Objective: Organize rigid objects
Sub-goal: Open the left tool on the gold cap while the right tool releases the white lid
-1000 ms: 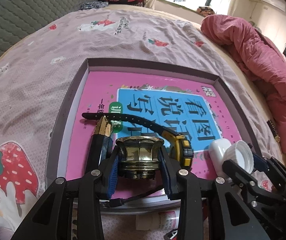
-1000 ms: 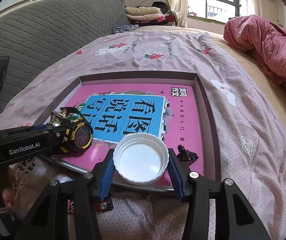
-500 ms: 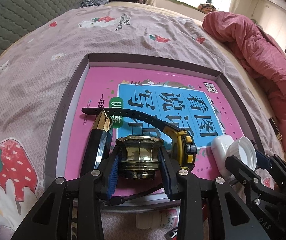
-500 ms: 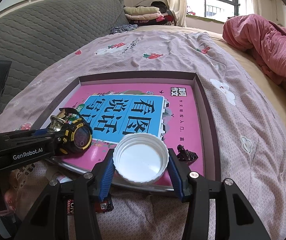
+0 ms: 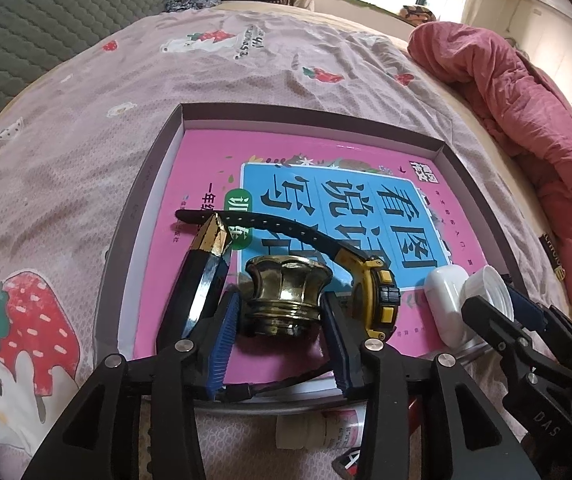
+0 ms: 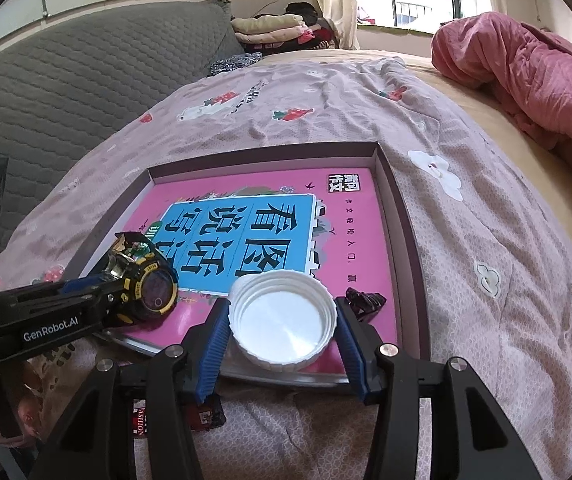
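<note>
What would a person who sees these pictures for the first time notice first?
First, the bright pink book lying flat in a shallow box on the bed. At its near edge, the left claw has a brass cap between its just-opening jaws, with a yellow-and-black watch beside it. The right claw, also opening, frames an upturned white lid.

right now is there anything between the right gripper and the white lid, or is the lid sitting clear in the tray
Nothing visible stands between them. The white lid sits right between the right gripper fingers, whose jaws have just been opening, with gaps on both sides. It rests on the pink book in the tray; a small dark object lies just beside it.
</note>
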A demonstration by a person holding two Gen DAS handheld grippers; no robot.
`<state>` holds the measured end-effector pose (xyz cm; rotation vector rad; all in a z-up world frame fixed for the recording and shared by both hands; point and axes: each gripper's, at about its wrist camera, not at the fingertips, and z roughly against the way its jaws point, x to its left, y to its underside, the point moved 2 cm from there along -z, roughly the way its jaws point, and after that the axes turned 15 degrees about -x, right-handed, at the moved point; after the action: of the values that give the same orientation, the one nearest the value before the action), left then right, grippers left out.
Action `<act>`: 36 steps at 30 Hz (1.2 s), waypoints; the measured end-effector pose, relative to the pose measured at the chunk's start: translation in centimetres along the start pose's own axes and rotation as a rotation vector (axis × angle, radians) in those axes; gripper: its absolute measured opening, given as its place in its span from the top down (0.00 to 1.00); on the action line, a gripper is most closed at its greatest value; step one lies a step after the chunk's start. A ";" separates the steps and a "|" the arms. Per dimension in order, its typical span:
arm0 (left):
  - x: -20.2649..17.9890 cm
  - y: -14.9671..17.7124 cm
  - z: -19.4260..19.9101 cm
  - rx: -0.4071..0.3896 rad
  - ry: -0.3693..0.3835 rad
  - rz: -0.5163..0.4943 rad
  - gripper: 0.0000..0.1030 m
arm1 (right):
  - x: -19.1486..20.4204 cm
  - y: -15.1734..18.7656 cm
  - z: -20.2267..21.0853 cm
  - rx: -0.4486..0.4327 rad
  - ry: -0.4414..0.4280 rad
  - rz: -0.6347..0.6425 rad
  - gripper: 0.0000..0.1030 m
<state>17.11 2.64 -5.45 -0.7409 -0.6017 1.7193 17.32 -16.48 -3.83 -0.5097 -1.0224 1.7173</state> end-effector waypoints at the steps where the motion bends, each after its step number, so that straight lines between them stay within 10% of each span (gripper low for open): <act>1: 0.0 0.0 0.1 -0.001 -0.002 0.000 0.56 | 0.0 -0.1 0.1 -0.004 -0.003 0.000 0.47; 36: 0.3 0.3 2.8 -0.014 -0.002 0.006 0.50 | -1.2 -1.1 1.2 -0.072 0.037 -0.029 0.46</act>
<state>14.78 2.80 -3.85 -0.7515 -0.6147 1.7230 17.54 -17.96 -2.41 -0.5686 -1.0633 1.6440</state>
